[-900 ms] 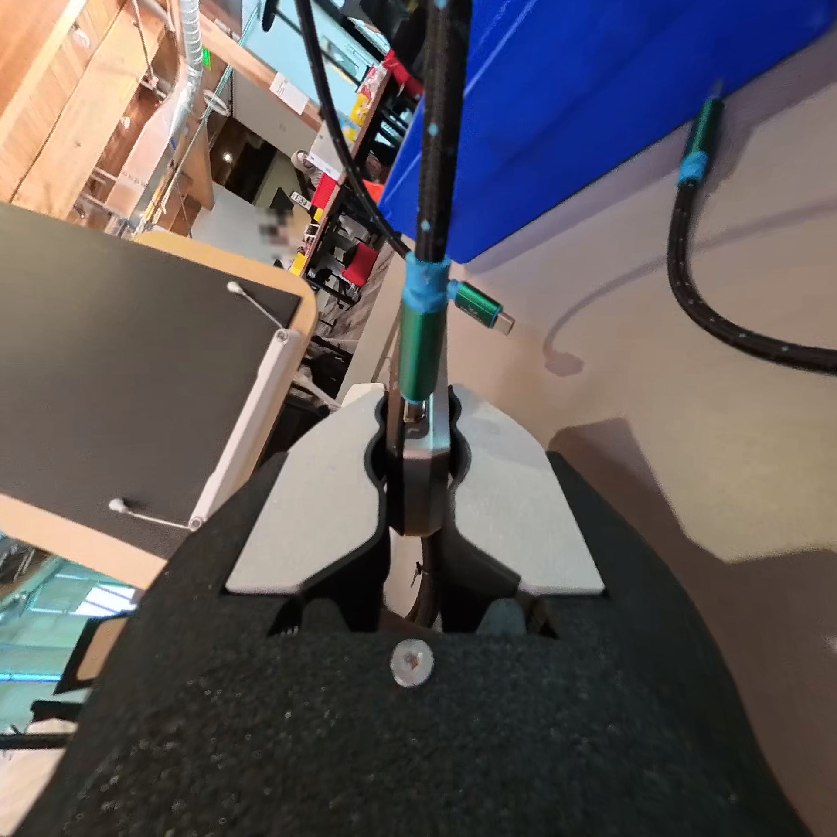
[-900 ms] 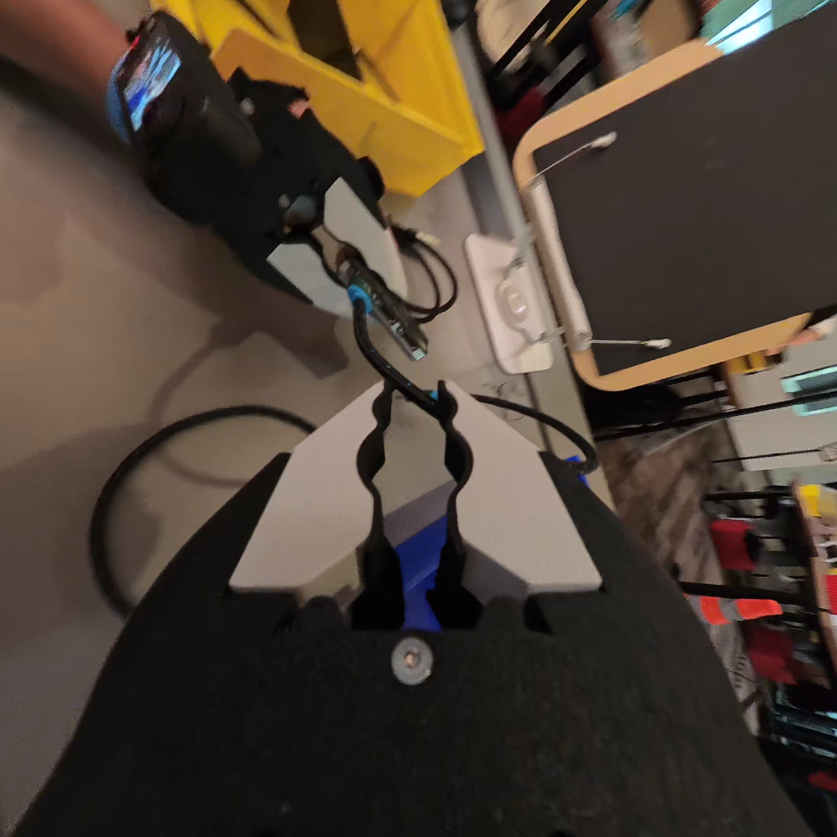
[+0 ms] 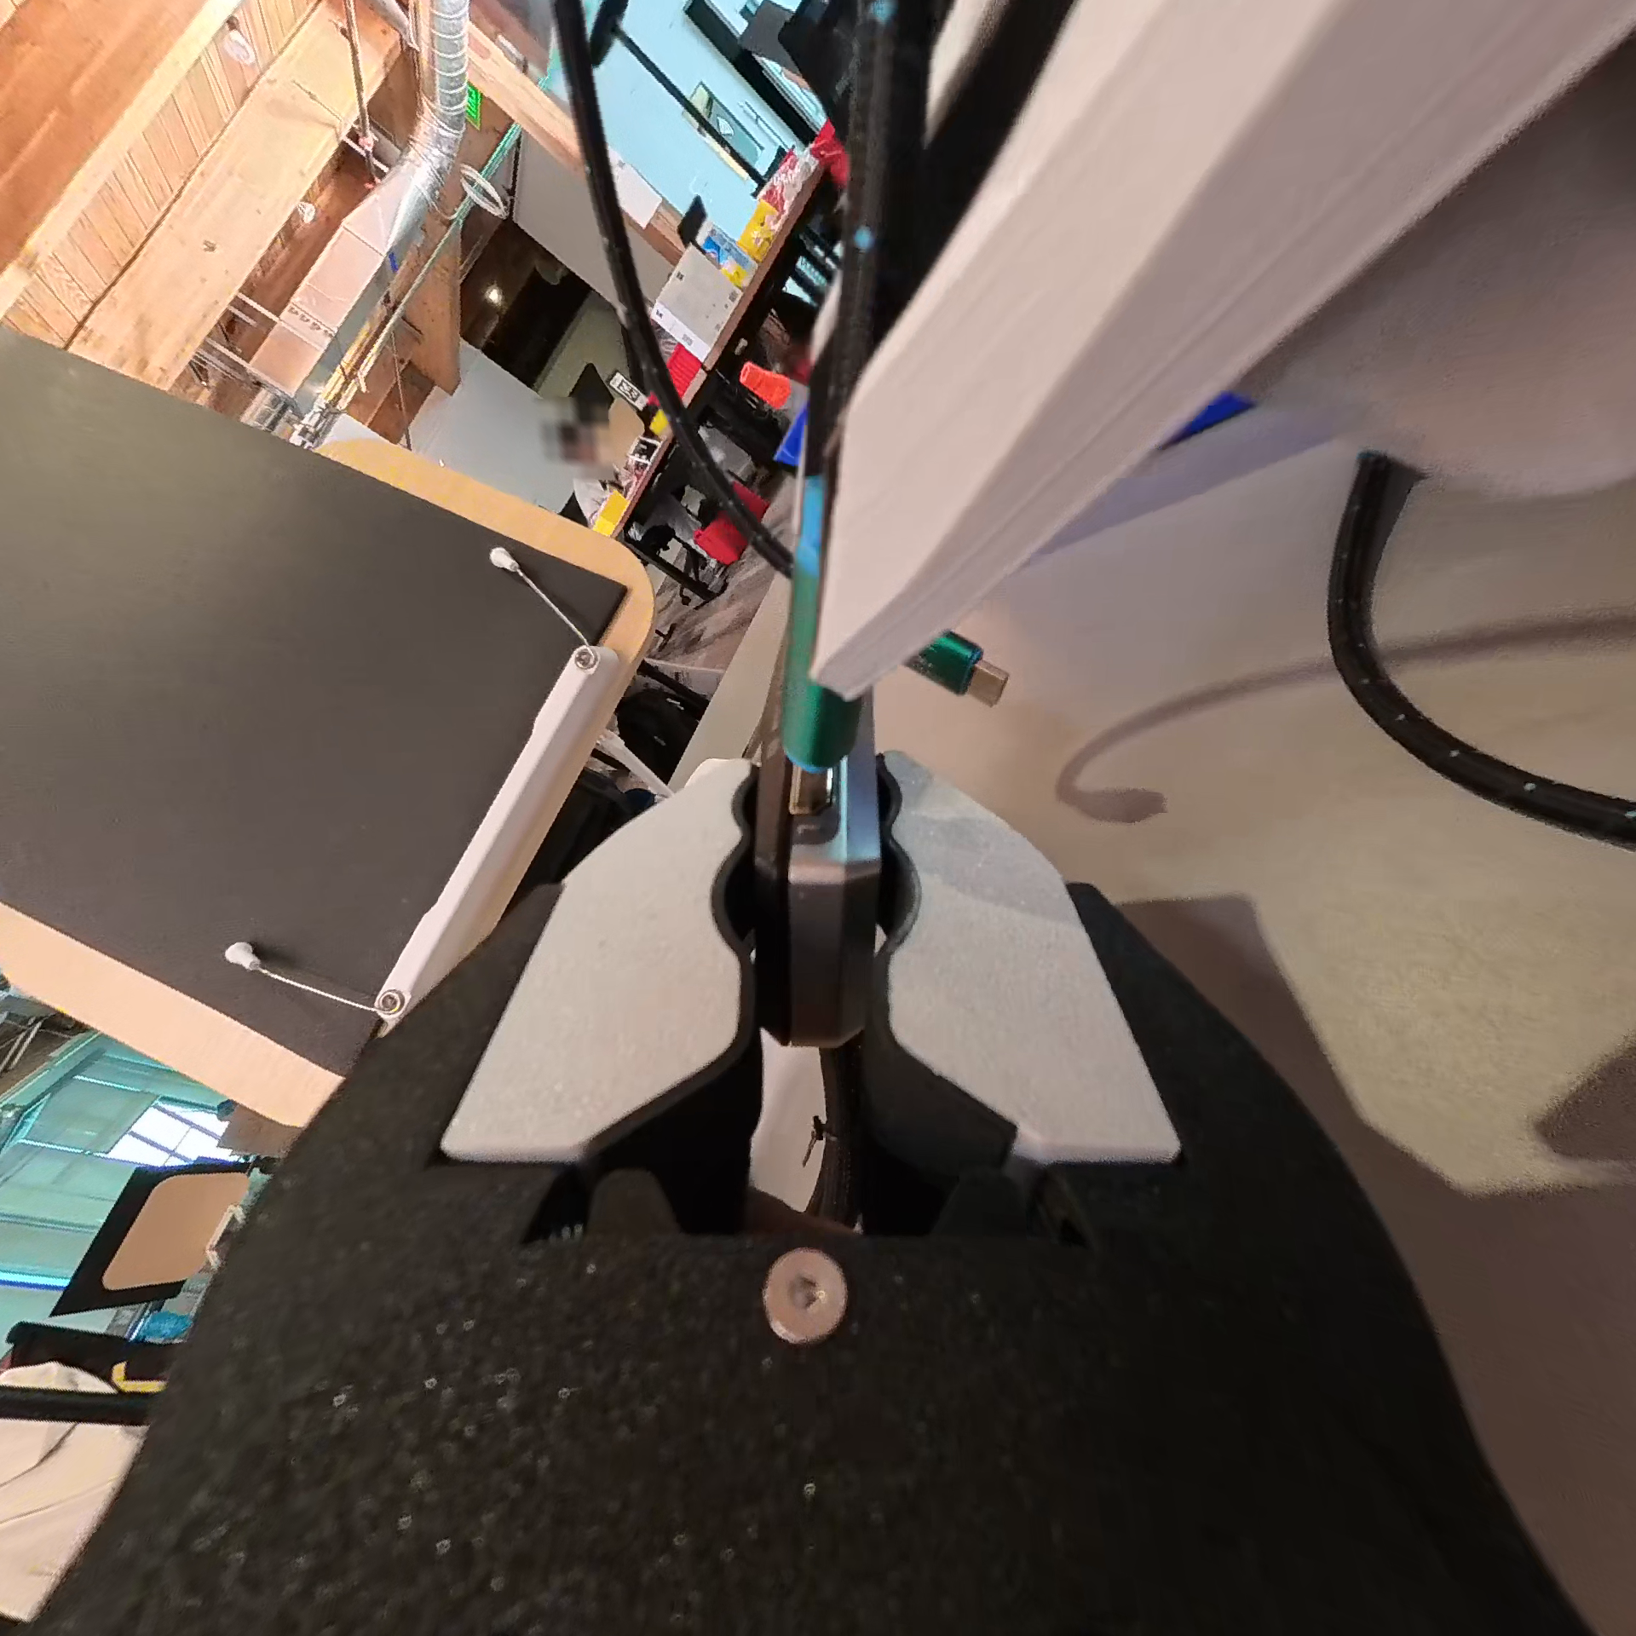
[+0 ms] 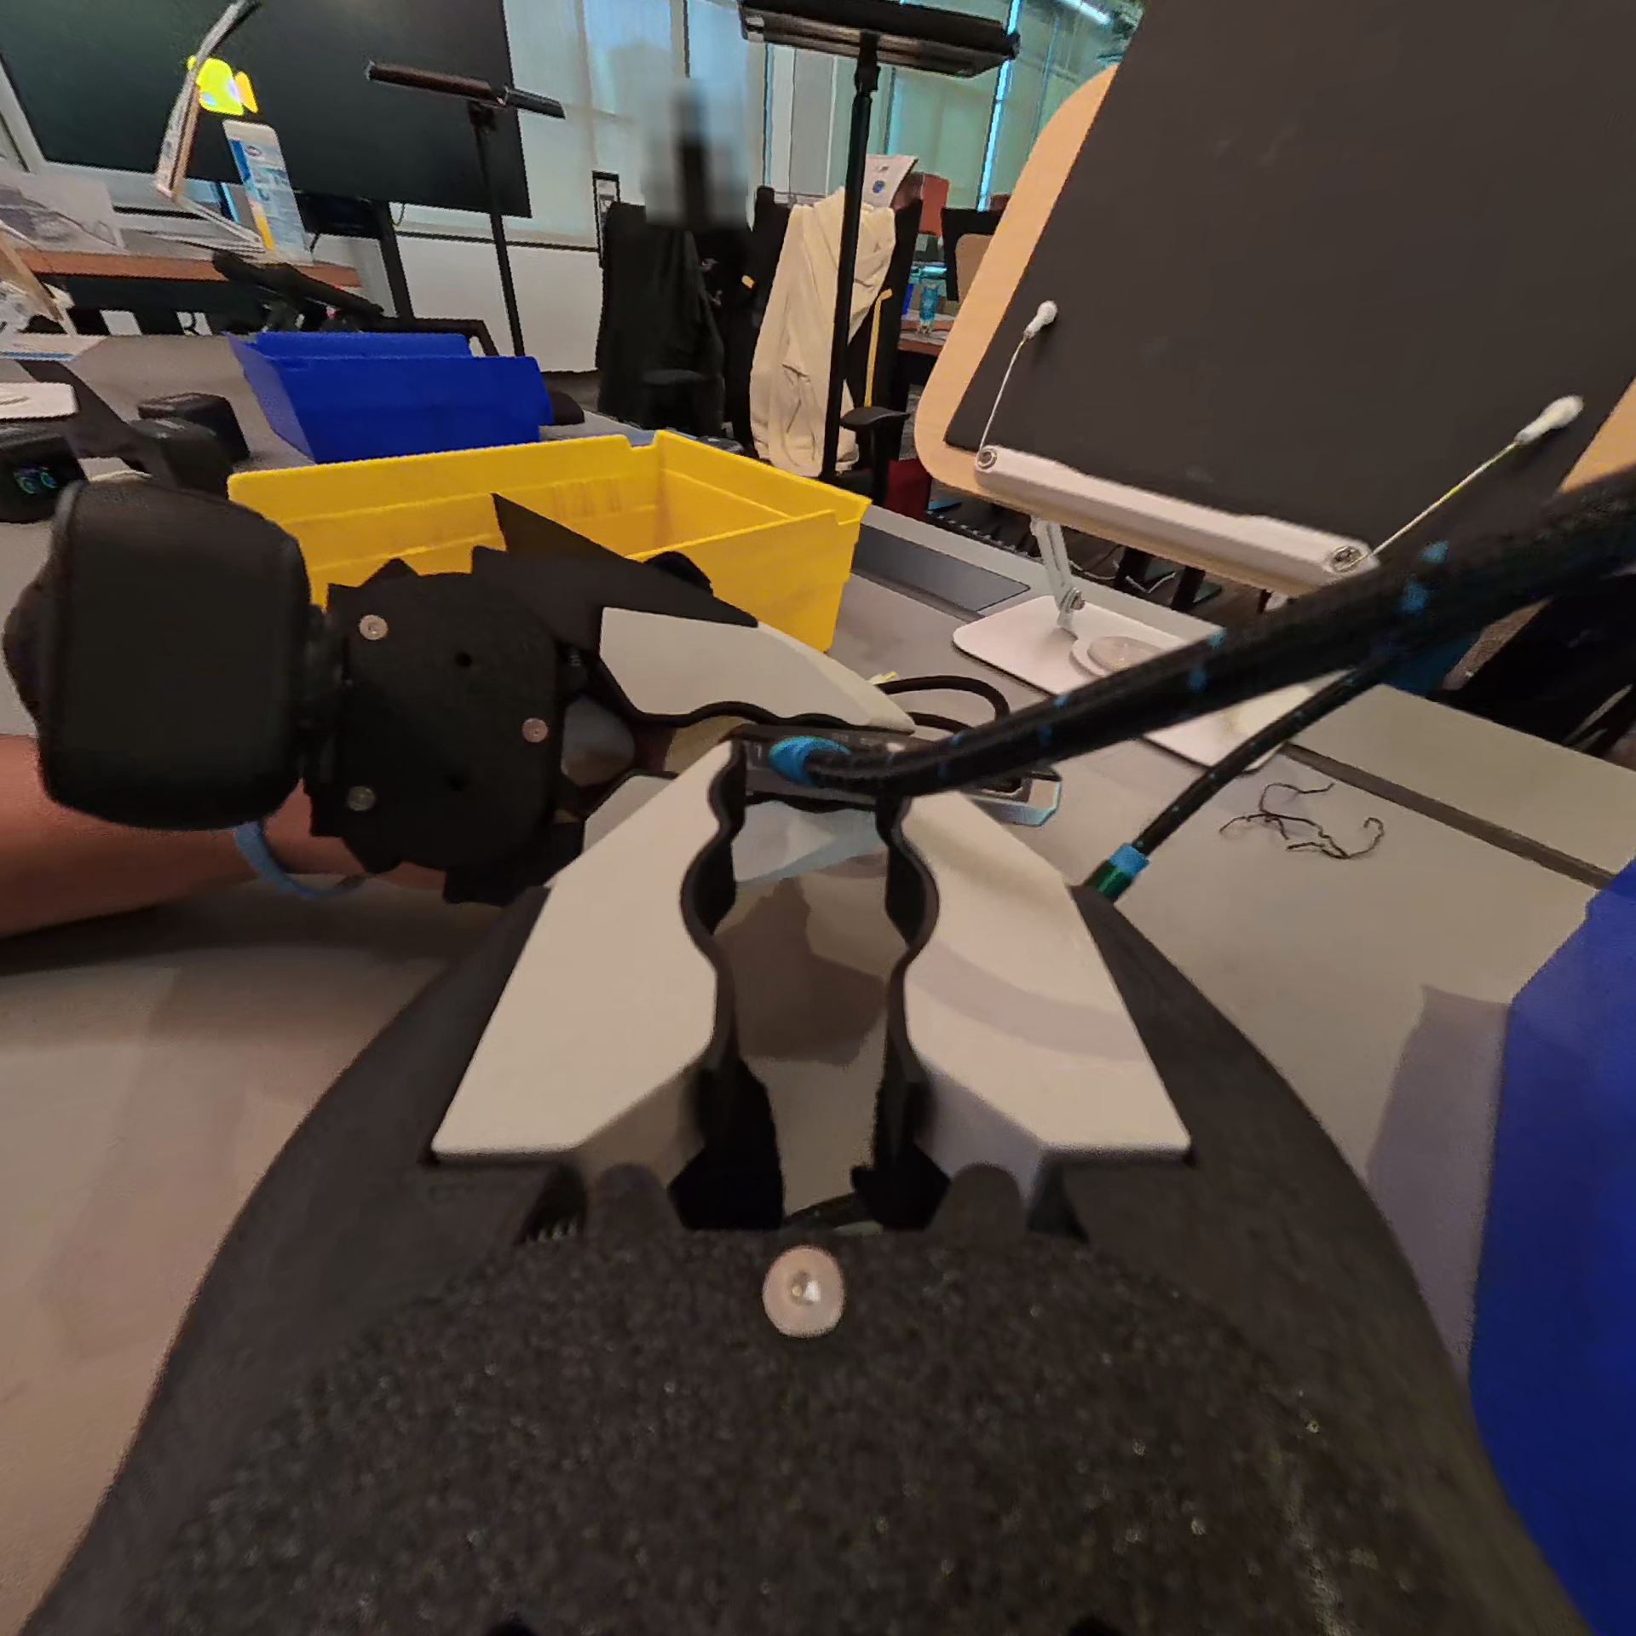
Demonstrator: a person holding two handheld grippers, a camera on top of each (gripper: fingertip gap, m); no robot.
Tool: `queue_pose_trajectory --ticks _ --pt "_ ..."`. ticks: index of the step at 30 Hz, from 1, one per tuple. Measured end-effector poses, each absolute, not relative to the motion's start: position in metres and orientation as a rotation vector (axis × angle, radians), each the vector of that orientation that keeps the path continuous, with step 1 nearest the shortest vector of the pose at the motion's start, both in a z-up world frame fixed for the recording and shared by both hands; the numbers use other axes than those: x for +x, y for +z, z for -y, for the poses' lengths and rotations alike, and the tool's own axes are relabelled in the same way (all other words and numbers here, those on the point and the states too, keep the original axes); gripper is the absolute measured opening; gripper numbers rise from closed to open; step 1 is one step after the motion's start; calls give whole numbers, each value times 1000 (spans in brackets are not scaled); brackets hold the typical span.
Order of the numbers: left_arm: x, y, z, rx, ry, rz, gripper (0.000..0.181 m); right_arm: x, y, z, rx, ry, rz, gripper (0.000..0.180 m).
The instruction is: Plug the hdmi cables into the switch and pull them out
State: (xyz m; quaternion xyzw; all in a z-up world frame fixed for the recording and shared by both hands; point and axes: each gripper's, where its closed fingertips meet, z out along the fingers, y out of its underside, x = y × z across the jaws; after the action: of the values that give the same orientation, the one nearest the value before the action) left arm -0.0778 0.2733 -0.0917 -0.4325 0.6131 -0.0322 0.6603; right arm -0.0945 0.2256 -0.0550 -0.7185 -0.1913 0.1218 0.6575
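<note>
Clamping the switch (image 3: 819, 938) in our left gripper (image 3: 814, 876) steadies it near the worktop's (image 4: 1328, 929) far edge; our right gripper's (image 4: 807, 850) spread fingers (image 4: 611, 965) reach for the plugged green connector (image 3: 819, 708).

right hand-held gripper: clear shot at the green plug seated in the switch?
Probably yes. The right hand-held gripper is open, right at the plugged cable; the left hand-held gripper clamps only the switch body.

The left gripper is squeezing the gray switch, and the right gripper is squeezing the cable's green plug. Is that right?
Not quite. The left gripper is squeezing the gray switch, but the right gripper is open and holds nothing; the right wrist view shows it. The green plug sits in the switch, touched by neither gripper.
</note>
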Motion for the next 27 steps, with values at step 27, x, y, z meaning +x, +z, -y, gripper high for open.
queue_pose_trajectory --ticks 27 --pt "-77 -82 -268 -861 0 -1361 26 -96 -53 -229 -1764 389 375 20"
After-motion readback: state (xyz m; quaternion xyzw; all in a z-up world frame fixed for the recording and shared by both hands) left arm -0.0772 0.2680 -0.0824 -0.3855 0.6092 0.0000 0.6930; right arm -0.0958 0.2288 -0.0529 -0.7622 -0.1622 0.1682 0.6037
